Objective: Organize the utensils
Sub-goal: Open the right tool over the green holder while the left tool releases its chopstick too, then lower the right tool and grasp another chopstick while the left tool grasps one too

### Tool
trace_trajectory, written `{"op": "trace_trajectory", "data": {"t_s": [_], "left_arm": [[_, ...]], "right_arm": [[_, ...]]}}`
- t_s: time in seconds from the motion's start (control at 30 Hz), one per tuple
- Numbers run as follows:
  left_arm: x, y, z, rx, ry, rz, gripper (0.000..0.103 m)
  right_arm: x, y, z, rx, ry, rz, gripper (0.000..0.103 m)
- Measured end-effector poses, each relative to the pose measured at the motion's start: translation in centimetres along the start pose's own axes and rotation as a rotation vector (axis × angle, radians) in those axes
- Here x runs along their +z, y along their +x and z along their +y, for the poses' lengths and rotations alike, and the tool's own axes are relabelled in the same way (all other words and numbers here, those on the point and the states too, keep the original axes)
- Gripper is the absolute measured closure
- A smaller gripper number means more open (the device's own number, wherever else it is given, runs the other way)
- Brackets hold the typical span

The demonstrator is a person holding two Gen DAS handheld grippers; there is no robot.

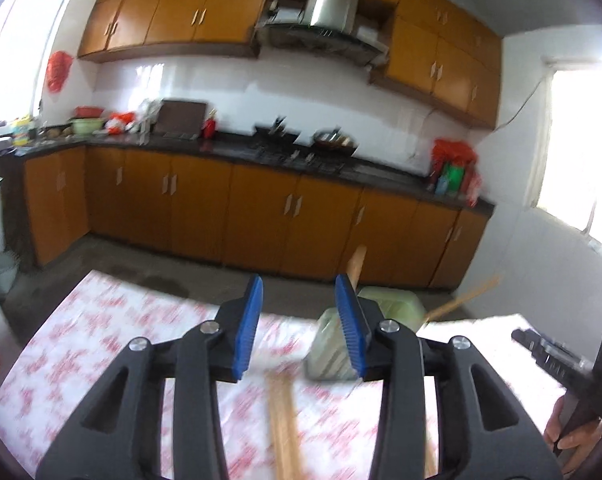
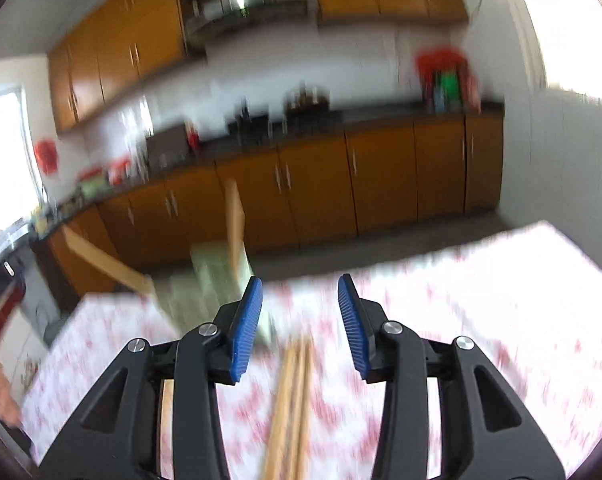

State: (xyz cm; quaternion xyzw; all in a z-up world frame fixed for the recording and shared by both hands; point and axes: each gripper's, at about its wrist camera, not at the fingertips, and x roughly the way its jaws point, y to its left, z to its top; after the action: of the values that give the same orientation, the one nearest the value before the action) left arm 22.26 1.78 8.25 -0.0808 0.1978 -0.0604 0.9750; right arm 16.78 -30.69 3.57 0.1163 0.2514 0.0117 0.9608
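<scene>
Wooden chopsticks lie on the floral tabletop under my right gripper, whose blue pads stand spread, pinching nothing. My left gripper is spread too, over more chopsticks. A pale green utensil holder with a wooden handle stands just beyond, near the tabletop's far edge.
</scene>
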Motion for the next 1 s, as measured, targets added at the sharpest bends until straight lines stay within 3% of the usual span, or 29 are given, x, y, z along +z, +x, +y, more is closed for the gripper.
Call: {"op": "trace_trajectory", "data": {"t_s": [0.03, 0.13, 0.23, 0.33, 0.43, 0.5, 0.6, 1.0], "left_arm": [[-1.0, 0.2, 0.4, 0.015, 0.008, 0.03, 0.064], [-5.3, 1.4, 1.4, 0.049, 0.044, 0.15, 0.064], [-9.2, 2.6, 2.3, 0.054, 0.043, 0.265, 0.066], [-12.1, 3.4, 2.8, 0.044, 0.033, 0.345, 0.068], [-14.0, 4.0, 2.9, 0.032, 0.031, 0.396, 0.069], [-15.0, 4.4, 3.0, 0.018, 0.027, 0.431, 0.073], [-16.0, 5.0, 2.7, -0.008, 0.017, 0.474, 0.079], [-17.6, 6.0, 1.0, 0.005, 0.108, 0.537, 0.084]], "right_arm": [[-2.0, 1.3, -0.5, 0.004, 0.0, 0.079, 0.076], [-7.1, 4.2, -0.9, 0.033, 0.0, 0.268, 0.084], [-10.3, 5.5, -0.2, 0.03, -0.032, 0.343, 0.084], [-11.5, 6.5, 0.5, 0.027, -0.03, 0.385, 0.084], [-11.8, 7.0, 0.7, 0.026, -0.047, 0.391, 0.086], [-11.9, 7.1, 1.1, 0.007, -0.079, 0.391, 0.095], [-11.5, 7.2, -0.1, -0.053, -0.064, 0.375, 0.095], [-11.3, 6.9, -0.9, -0.066, -0.056, 0.365, 0.095]]}}
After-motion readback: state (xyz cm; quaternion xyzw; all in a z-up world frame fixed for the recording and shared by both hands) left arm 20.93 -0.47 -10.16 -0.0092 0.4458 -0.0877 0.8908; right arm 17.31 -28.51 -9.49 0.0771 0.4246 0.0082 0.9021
